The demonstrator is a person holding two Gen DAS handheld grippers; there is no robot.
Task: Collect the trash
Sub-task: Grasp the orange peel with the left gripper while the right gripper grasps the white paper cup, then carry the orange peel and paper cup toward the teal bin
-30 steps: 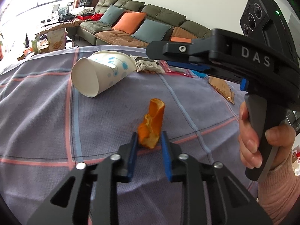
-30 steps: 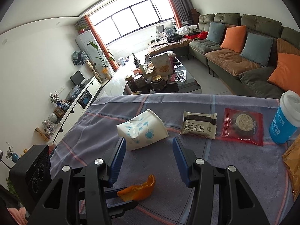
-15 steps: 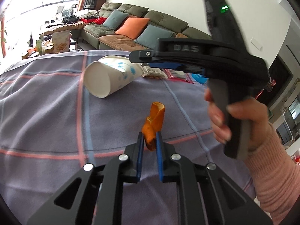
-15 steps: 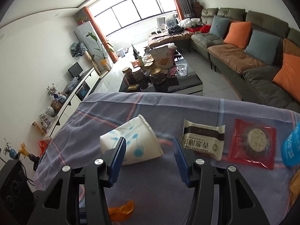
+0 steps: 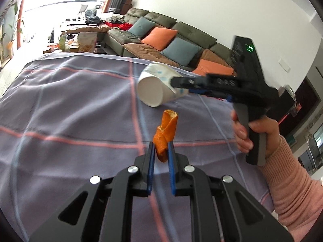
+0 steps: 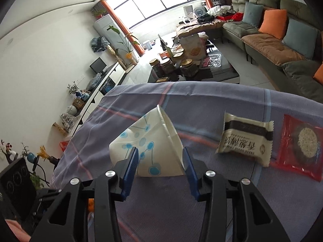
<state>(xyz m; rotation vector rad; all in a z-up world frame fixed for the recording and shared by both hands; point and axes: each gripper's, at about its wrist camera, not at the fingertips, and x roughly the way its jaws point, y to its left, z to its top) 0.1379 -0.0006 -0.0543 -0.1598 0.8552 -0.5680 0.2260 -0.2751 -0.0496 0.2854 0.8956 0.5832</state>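
Note:
An orange peel (image 5: 167,129) stands up between the pads of my left gripper (image 5: 160,147), which is shut on it just above the checked purple cloth (image 5: 70,111). A white paper cup (image 6: 149,137) with blue dots lies on its side further back. My right gripper (image 6: 159,150) straddles the cup's narrow end, its jaws closing, and both blue pads touch the cup's sides. In the left wrist view the same cup (image 5: 153,88) shows its open mouth, with the right gripper's fingertips (image 5: 177,82) at its flank. A sliver of peel (image 6: 90,206) shows low in the right wrist view.
A white snack packet (image 6: 245,139) and a red biscuit packet (image 6: 300,147) lie to the right of the cup. A hand in a pink sleeve (image 5: 290,181) holds the right gripper. Beyond the table's far edge are a sofa (image 5: 161,40) and a low table with jars (image 6: 181,66).
My left gripper closed on the orange peel and drew it back and up off the cloth. The right gripper moved forward and down over the cup, and its jaws narrowed onto it.

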